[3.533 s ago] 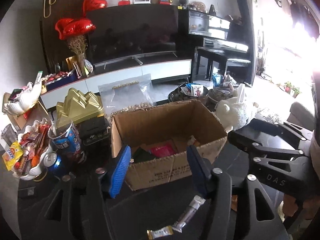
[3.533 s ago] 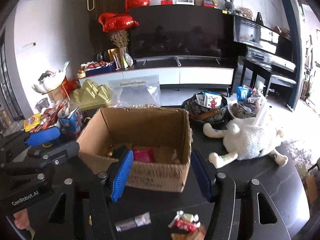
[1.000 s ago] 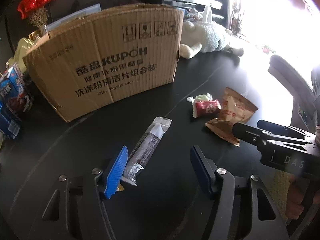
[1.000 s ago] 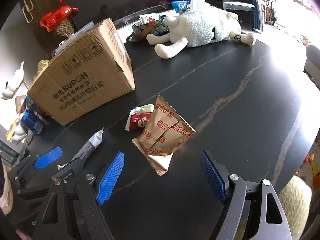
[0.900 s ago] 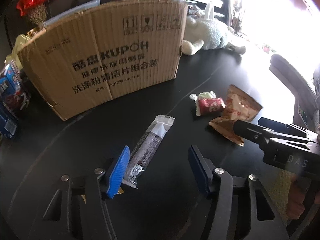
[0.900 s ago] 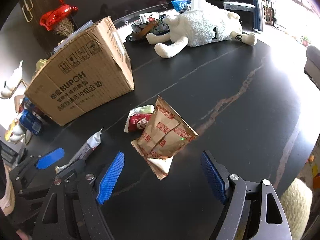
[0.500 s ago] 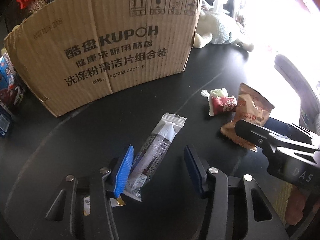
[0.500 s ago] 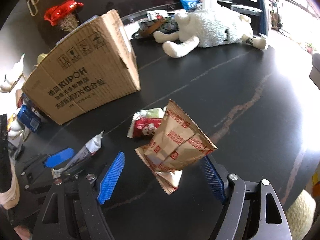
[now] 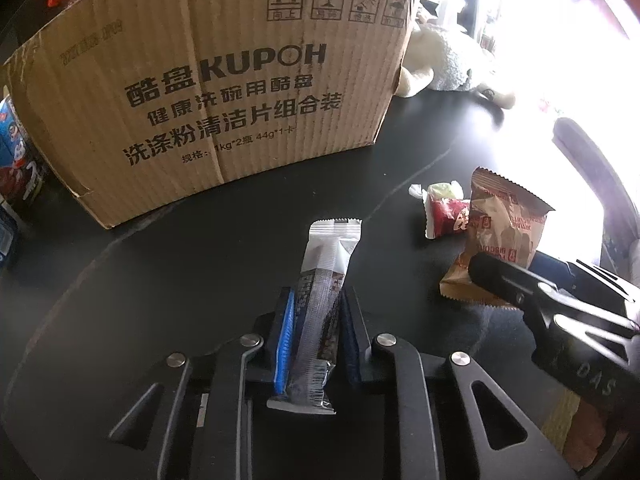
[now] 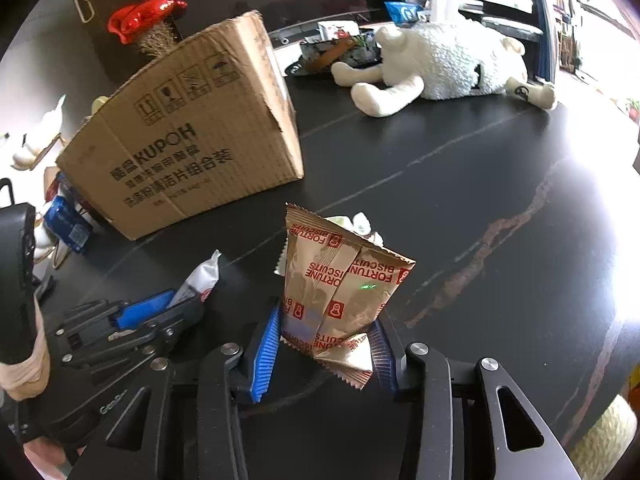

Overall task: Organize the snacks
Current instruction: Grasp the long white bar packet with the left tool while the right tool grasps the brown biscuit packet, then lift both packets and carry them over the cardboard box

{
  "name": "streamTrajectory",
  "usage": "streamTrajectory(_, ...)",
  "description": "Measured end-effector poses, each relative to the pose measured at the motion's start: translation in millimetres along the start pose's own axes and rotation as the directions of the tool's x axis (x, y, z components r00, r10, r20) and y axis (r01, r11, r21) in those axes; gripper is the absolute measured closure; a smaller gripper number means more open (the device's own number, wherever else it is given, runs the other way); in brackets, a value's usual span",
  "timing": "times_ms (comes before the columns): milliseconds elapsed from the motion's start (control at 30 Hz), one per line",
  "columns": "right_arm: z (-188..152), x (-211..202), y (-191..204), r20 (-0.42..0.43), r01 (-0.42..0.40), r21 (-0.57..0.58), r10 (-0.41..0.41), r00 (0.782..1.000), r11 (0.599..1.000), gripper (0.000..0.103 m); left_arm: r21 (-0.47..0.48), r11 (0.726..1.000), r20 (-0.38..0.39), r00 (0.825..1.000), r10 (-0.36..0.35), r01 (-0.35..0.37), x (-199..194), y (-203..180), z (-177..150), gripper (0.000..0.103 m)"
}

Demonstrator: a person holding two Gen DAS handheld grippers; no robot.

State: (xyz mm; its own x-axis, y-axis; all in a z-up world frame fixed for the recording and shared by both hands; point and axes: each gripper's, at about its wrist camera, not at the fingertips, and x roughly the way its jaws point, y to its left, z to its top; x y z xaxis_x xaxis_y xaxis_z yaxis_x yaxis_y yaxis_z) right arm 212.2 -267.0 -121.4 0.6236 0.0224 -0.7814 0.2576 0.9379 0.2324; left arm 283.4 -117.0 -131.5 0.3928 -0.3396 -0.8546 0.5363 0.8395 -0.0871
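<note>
My left gripper (image 9: 316, 316) is shut on a long clear-and-white snack bar (image 9: 326, 276), which points at the cardboard box (image 9: 208, 80). My right gripper (image 10: 326, 332) is shut on a tan fortune biscuits packet (image 10: 340, 280) and holds it upright above the black table (image 10: 460, 184). That packet also shows in the left wrist view (image 9: 500, 232). A small red and green candy (image 9: 442, 210) lies on the table just behind the packet. The left gripper with the bar shows in the right wrist view (image 10: 160, 308).
The cardboard box (image 10: 192, 152) stands at the back left. A white plush sheep (image 10: 444, 64) lies at the back right beside a dark bowl (image 10: 336, 54). Blue snack packs (image 9: 16, 164) crowd the table's left edge. A sofa arm (image 9: 592, 176) is on the right.
Both grippers have closed: the left on the snack bar, the right on the fortune biscuits packet, which now stands lifted off the table. Both moved closer to the box.
</note>
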Motion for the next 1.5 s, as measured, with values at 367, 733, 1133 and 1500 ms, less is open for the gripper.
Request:
streamTrajectory(367,-3.7,-14.2,9.6,0.025,-0.044,-0.034,0.045,0.999,0.998,0.06,-0.04,0.999,0.057,0.998,-0.016,0.018,-35.9,-2.0,-1.0,0.082)
streamTrajectory(733,-4.5,-50.1,19.4,0.08,-0.07,-0.067,0.076,0.994,0.995,0.06,-0.073,0.997,0.147,0.989,-0.007,0.018,-95.3,-3.7,-4.5,0.082)
streamTrajectory(1133,6.1,-91.9,39.4,0.147,-0.089,-0.142,0.11,0.983,0.986,0.06,-0.091,0.996,0.241,0.97,0.013,0.009,-141.0,-13.4,-4.6,0.083)
streamTrajectory(1500,28.7,-132.4,61.1,0.218,-0.137,-0.203,0.181,0.959,0.97,0.06,-0.114,0.993,0.321,0.946,0.04,-0.003,-183.5,-9.2,4.2,0.083)
